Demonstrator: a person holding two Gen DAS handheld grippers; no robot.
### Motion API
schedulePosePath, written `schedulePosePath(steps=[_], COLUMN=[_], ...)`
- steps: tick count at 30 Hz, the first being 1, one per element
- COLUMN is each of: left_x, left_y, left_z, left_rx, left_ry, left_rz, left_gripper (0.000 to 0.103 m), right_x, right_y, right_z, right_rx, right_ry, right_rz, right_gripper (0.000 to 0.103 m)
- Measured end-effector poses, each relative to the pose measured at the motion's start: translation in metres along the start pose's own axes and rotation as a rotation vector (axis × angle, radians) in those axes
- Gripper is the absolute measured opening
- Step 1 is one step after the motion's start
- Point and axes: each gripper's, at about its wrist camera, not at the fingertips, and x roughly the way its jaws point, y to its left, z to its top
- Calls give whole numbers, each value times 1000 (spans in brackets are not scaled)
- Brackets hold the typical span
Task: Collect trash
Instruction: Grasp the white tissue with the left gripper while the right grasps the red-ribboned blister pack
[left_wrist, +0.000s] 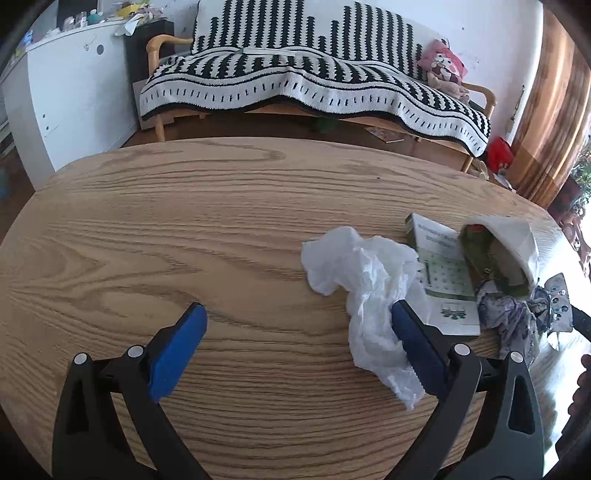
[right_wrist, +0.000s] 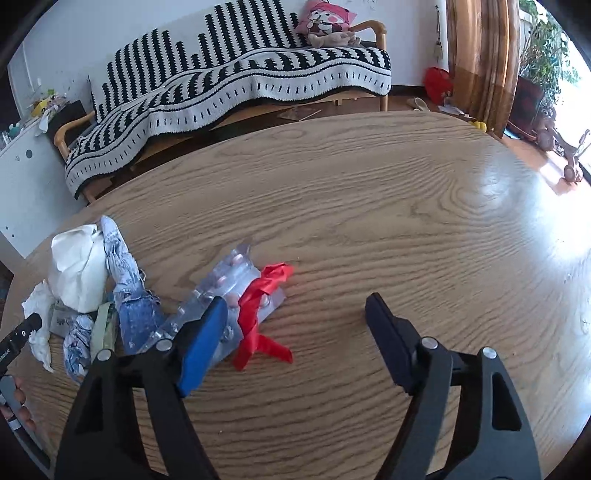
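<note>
- Trash is lying in one loose cluster on the wooden table (left_wrist: 184, 229): a crumpled white tissue (left_wrist: 369, 280), a green-printed leaflet (left_wrist: 445, 280), a paper cup (left_wrist: 506, 247) tipped on its side, a blue-patterned wrapper (right_wrist: 129, 295), a clear blister pack (right_wrist: 229, 291) and a red ribbon (right_wrist: 258, 314).
- I am holding the left gripper (left_wrist: 299, 321) wide open and empty, its right pad touching the tissue's edge.
- I am keeping the right gripper (right_wrist: 295, 306) open too, gripping nothing; its left pad is sitting just over the blister pack, with the ribbon between the fingers.
- No bin is showing in either view, so I cannot tell where this is going.
- Risks I am weighing: closing the left tongs now may catch only a tissue corner and drag it; the flat, slick blister pack may skid from the pads; the ribbon may snag and pull the pack along; both tongs are working near each other and could collide.
</note>
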Motion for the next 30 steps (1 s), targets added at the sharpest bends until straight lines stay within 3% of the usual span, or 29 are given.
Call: schedulePosePath(steps=[4,8,12,16,18,19,20,22,23,24,27,30], left_x=[2,-1,-6,-2,0,1,2,0,-1,-1,-13,-27], left_y=[-5,-13,-28,-34,-29,-26,-22,-19,-18,-17,-13,-17], left_z=[-2,-2,-4,-6,-5,-4,-3,-3,-2,-3,-1,2], left_rx=[3,30,98,140,115,101,84,74,71,61,5,23], left_ry=[6,-6,-18,-11,5,8,13,1,-5,-2,-29,-78], left_rz=[-14,-16,-51,-23,-45,-60,-92,-128,-154,-177,-229,-221], left_gripper=[97,97,97,97,97,96,93,70,36,17,13,12], right_x=[-2,-5,-6,-7,-8,-8,-8,-10,-12,-13,-26,-39], right_y=[-1,-7,-8,0,6,7,7,6,7,7,8,8], right_z=[-2,-1,-1,-2,-3,-3,-3,-4,-4,-4,-4,-2], right_rx=[-5,34,39,4,-29,-33,-30,-15,-16,-19,-21,-15], right_ry=[-5,-9,-10,-18,-21,-19,-17,-14,-19,-28,-83,-139], right_rz=[-1,31,43,38,28,26,21,32,33,32,33,20], right_gripper=[74,60,58,56,48,32,12,10,10,10,10,10])
